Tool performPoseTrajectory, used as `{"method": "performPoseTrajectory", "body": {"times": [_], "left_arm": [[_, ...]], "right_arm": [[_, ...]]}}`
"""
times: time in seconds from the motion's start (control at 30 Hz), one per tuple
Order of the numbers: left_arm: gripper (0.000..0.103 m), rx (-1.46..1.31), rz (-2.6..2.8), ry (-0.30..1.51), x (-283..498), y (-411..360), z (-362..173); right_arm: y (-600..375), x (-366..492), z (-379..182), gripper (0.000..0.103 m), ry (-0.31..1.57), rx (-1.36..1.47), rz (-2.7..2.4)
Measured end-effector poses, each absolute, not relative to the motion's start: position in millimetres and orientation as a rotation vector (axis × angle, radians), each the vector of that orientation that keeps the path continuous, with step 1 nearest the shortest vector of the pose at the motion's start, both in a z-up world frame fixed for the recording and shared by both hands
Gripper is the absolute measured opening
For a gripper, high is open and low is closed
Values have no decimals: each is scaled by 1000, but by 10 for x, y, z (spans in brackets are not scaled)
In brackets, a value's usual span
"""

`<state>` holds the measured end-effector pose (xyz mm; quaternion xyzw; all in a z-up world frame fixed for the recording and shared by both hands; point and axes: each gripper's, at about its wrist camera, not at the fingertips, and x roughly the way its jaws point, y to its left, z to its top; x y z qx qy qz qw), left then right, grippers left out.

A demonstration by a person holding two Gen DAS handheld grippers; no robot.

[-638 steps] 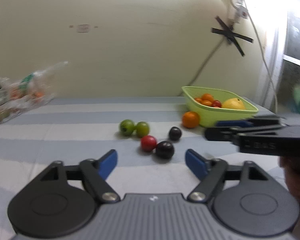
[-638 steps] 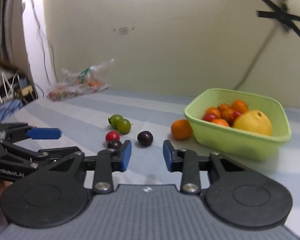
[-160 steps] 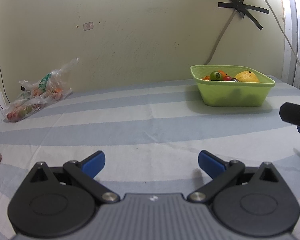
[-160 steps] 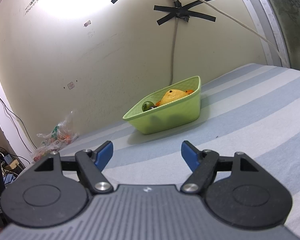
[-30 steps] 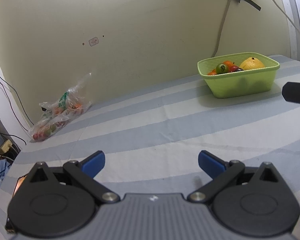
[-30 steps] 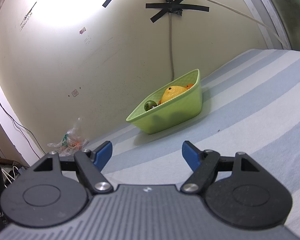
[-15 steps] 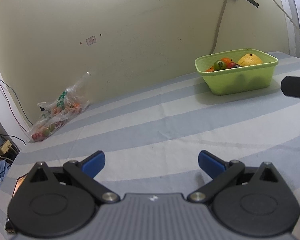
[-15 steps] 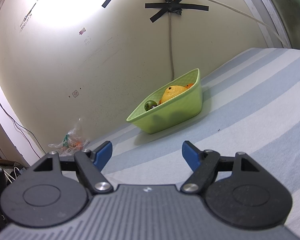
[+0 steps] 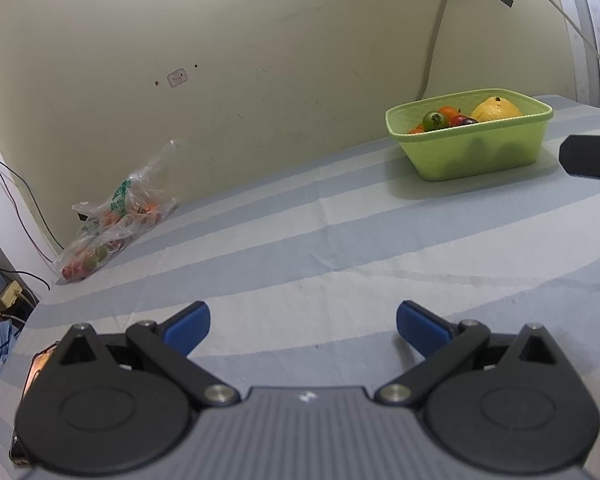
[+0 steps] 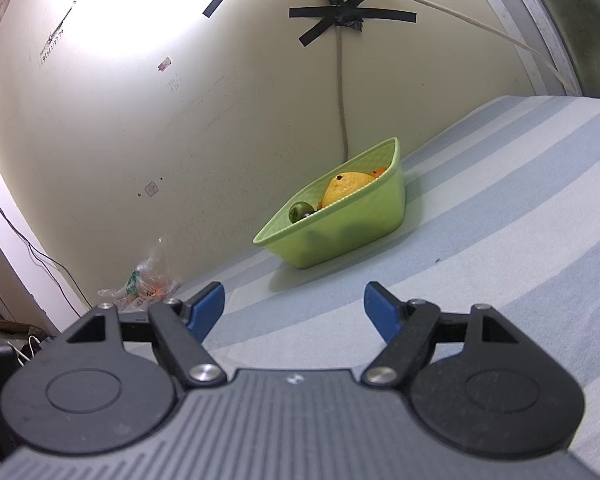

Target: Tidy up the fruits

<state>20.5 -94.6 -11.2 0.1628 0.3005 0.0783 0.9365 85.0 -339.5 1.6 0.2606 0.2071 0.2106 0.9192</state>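
Apparently the gathering is done: the fruits (image 9: 456,118) sit in the green basket (image 9: 480,152) at the far right of the striped worktop (image 9: 300,248), while left gripper (image 9: 302,322) and right gripper (image 10: 294,304) hang wide apart, empty, so only pulling away seems left

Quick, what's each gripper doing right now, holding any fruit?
Left gripper: open, holding nothing.
Right gripper: open, holding nothing.
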Motion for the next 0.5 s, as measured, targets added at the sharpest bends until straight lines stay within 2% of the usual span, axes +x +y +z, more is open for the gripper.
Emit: {"method": "performPoseTrajectory", "body": {"times": [0.5], "left_arm": [[103,343,162,613,191,-963,-126]], "right_arm": [[-3405,854,17,79,428,543,431]]}}
